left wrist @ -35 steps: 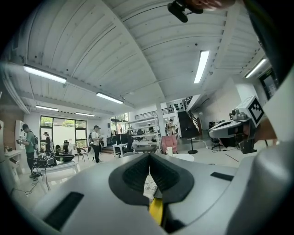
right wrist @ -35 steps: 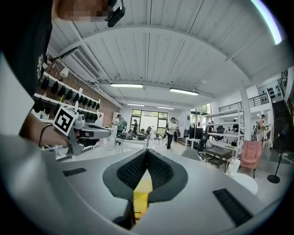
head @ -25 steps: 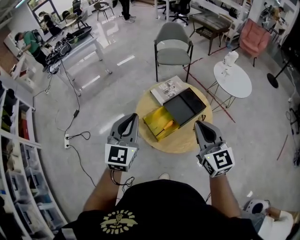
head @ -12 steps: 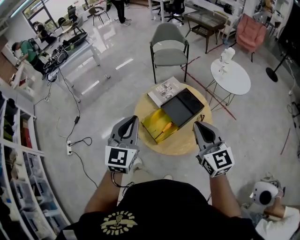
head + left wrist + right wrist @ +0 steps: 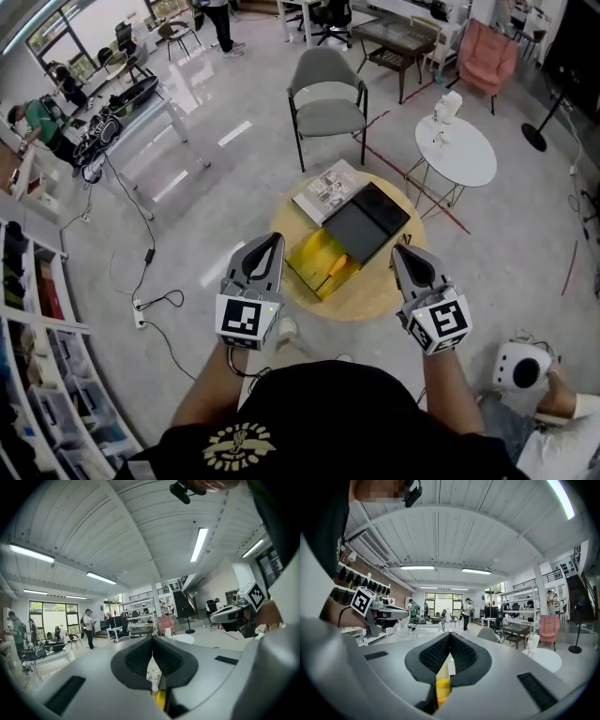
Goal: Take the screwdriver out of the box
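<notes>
1. Left gripper [image 5: 273, 240]: jaws closed, nothing between them; it is at the round table's [image 5: 375, 292] near-left edge.
2. Right gripper [image 5: 403, 253]: jaws closed, empty; it is at the table's near-right edge.
3. Screwdriver [image 5: 335, 263]: lies in the open yellow box [image 5: 309, 251] on the table, apart from both grippers.

A grey chair [image 5: 328, 114] stands beyond the round wooden table [image 5: 375, 292], a white table [image 5: 472, 157] beside it.
</notes>
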### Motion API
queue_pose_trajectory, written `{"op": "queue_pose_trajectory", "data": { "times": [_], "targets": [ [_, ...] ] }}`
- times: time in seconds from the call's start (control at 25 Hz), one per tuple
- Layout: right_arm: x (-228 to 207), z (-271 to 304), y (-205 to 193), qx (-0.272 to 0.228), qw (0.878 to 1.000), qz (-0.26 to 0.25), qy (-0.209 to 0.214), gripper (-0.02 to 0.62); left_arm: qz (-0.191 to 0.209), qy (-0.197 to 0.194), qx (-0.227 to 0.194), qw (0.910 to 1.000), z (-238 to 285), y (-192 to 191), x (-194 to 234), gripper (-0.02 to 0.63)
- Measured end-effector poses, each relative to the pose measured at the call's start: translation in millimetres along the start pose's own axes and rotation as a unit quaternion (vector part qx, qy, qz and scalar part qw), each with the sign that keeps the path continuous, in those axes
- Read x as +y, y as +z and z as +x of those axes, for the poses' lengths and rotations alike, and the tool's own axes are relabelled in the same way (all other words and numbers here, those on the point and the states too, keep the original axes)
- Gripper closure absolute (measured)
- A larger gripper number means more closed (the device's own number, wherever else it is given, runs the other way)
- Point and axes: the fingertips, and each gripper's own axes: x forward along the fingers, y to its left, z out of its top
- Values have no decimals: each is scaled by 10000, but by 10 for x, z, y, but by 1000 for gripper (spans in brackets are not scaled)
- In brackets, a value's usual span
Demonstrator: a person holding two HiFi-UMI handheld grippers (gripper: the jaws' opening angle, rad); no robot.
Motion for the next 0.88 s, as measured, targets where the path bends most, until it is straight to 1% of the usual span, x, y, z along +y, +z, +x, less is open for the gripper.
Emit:
{"op": "queue_pose_trajectory", "data": {
  "times": [0.12,0.32,0.48,0.72,0.88],
  "targets": [
    [17,194,34,6,9999,69,-96,580,-45,-108,54,9999,117,-72,201,589],
    [56,548,-2,90,9997,114,-188,580,8,-322,-39,9995,343,-90,518,589],
    [37,818,-34,143,9991,195,-345,581,-20,-436,97,9990,518,-244,770,589],
    [61,1097,-83,265,9973,282,-624,580,-96,-690,45,9976,732,-354,1063,589],
    [81,1225,-109,323,9963,249,-762,580,-81,-926,31,9957,884,-416,1163,589]
  ]
}}
